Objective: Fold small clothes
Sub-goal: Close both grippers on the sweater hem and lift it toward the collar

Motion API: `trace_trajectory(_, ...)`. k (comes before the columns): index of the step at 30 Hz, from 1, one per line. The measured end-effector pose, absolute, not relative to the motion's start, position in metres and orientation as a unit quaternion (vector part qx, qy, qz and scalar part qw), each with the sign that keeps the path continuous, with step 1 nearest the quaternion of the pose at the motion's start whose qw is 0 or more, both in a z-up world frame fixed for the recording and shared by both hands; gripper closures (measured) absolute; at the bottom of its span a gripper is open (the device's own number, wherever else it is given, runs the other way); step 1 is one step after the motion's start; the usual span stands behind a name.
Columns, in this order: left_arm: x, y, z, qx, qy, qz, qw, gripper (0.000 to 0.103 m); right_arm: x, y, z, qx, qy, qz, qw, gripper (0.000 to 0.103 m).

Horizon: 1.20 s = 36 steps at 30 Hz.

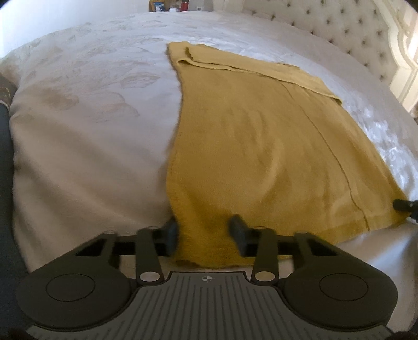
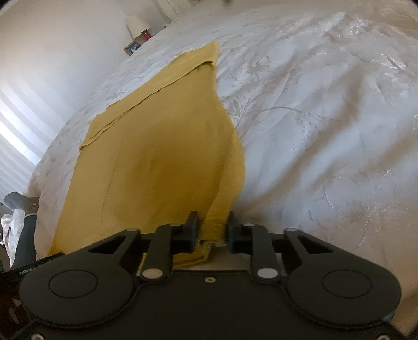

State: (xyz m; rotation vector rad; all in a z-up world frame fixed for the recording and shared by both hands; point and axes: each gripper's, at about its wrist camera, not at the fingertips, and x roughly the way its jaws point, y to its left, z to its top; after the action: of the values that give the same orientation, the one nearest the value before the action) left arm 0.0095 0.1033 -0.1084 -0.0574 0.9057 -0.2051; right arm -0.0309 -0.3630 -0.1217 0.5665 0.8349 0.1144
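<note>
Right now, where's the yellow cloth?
The yellow cloth lies flat on the white bedspread, with the left gripper and the right gripper at its near corners.

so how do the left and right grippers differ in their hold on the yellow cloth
The left gripper has its jaws spread wide over the yellow cloth near its hem, not pinching it. The right gripper has narrower jaws with a bunched corner between them. Both sit at the cloth's near edge on the bed.

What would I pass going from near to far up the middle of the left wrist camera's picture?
The left tool, its fingers astride the near corner of the mustard-yellow cloth → the cloth's folded-over far edge → bare white floral bedspread → cluttered shelf by the far wall.
</note>
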Motion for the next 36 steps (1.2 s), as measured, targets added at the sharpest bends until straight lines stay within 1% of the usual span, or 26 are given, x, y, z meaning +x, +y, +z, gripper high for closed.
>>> trace_trajectory(1, 0.010, 0.104, -0.109, -0.031, 0.437, -0.104, 0.893, 0.088, -0.031, -0.363, -0.121, 0.270, 0.398, 0.057, 0.875, 0.084)
trace_trajectory(2, 0.010, 0.105, -0.109, -0.037, 0.436, -0.108, 0.893, 0.094, -0.031, -0.361, -0.120, 0.266, 0.395, 0.059, 0.877, 0.084)
trace_trajectory(3, 0.010, 0.105, -0.108, -0.041, 0.434, -0.109, 0.894, 0.097, -0.031, -0.359, -0.119, 0.261, 0.393, 0.059, 0.880, 0.085)
trace_trajectory(7, 0.008, 0.104, -0.102, -0.044, 0.418, -0.111, 0.901, 0.097, -0.031, -0.356, -0.111, 0.252, 0.378, 0.069, 0.888, 0.085)
trace_trajectory(15, 0.014, 0.114, -0.072, -0.082, 0.368, -0.117, 0.919, 0.098, -0.028, -0.369, -0.092, 0.299, 0.326, 0.076, 0.894, 0.085)
trace_trajectory(21, 0.028, 0.115, -0.055, -0.101, 0.342, -0.126, 0.926, 0.098, -0.011, -0.370, -0.077, 0.303, 0.302, 0.086, 0.900, 0.085)
trace_trajectory(29, 0.067, 0.116, -0.037, -0.110, 0.311, -0.133, 0.935, 0.098, 0.038, -0.375, -0.055, 0.296, 0.271, 0.095, 0.911, 0.085)
trace_trajectory(36, 0.124, 0.114, -0.020, -0.105, 0.277, -0.134, 0.946, 0.098, 0.108, -0.380, -0.037, 0.287, 0.241, 0.094, 0.922, 0.085)
